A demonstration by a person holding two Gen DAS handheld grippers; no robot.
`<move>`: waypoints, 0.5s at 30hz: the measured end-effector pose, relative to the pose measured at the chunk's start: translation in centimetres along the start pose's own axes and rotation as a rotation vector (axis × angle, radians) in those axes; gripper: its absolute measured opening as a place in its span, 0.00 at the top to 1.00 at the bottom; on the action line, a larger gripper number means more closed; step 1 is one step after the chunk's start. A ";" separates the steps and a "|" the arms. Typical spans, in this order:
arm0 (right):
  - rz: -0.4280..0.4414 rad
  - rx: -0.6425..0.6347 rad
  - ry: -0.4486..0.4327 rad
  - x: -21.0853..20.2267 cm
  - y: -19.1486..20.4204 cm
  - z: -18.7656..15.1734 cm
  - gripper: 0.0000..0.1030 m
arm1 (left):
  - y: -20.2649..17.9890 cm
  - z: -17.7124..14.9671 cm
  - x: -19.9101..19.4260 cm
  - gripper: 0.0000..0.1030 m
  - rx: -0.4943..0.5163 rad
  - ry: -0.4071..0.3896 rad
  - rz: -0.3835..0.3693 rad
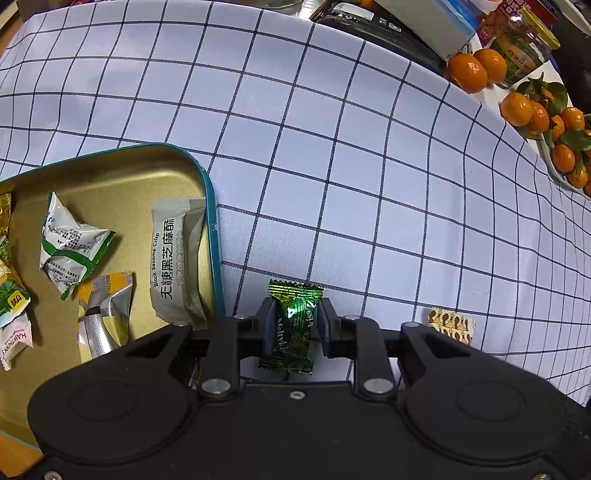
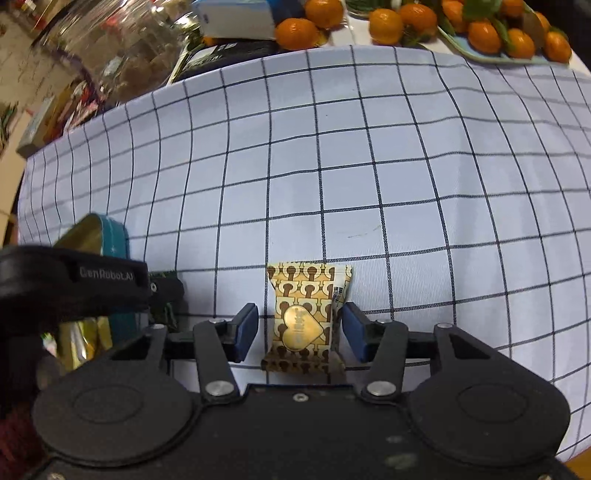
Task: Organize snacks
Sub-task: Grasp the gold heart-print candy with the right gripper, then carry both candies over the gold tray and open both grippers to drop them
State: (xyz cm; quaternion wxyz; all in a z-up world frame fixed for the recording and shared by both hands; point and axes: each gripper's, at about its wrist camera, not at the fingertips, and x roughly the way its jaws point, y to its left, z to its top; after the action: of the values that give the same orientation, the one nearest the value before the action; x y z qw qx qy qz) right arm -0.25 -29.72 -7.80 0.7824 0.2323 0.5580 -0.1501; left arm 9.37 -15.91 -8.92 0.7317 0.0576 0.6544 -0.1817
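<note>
A white cloth with a dark grid covered the desk, and clutter lined its far edge: loose tangerines, a plate heaped with more of them and green leaves, a jar with a yellow lid, a pale blue box and a dark flat package. In the right wrist view a large clear jar stood blurred at the upper left.

A teal tin with a gold inside sat on the cloth at the left. Inside it lay a grey black-sesame crisp packet against the right wall, a white and green packet, a silver and yellow packet and a few more wrappers at the left edge.

The left gripper pointed steeply down just beside the tin's right wall. Its jaws were clenched on a green foil candy, both blue pads pressing the wrapper's sides, its crimped ends sticking out above and below.

The right gripper also pointed steeply down over the cloth. A gold and brown patterned snack with a heart on it lay flat on the cloth between its jaws, which stood released: the left pad clearly apart from the wrapper, the right pad at its edge. That snack also showed at the lower right of the left wrist view, near the green candy
</note>
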 end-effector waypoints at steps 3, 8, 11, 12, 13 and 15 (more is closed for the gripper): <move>-0.026 -0.044 -0.008 0.1 0.6 -0.3 0.53 | -0.1 -0.4 -0.1 0.68 0.006 -0.002 0.009; -0.055 -0.069 -0.031 -0.1 1.2 -0.6 0.68 | -0.9 -1.2 -0.2 0.68 0.046 -0.015 0.040; -0.041 -0.051 -0.041 -0.7 0.7 -0.6 0.69 | -1.3 -1.5 -0.2 0.73 0.052 -0.005 0.043; -0.038 -0.043 -0.047 -1.1 0.1 -0.5 0.69 | -1.3 -1.5 -0.2 0.76 0.052 0.000 0.034; -0.037 -0.038 -0.052 -1.3 0.0 -0.4 0.69 | -1.2 -1.6 -0.2 0.76 0.046 0.008 0.020; -0.035 -0.021 -0.061 -1.7 -0.3 -0.1 0.69 | -1.1 -1.8 -0.2 0.76 0.032 0.021 0.003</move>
State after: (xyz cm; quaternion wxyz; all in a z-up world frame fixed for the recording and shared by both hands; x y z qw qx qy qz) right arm -0.99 -29.96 -6.28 0.7987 0.2096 0.5395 -0.1646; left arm 7.28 -16.34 -8.76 0.7241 0.0722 0.6589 -0.1905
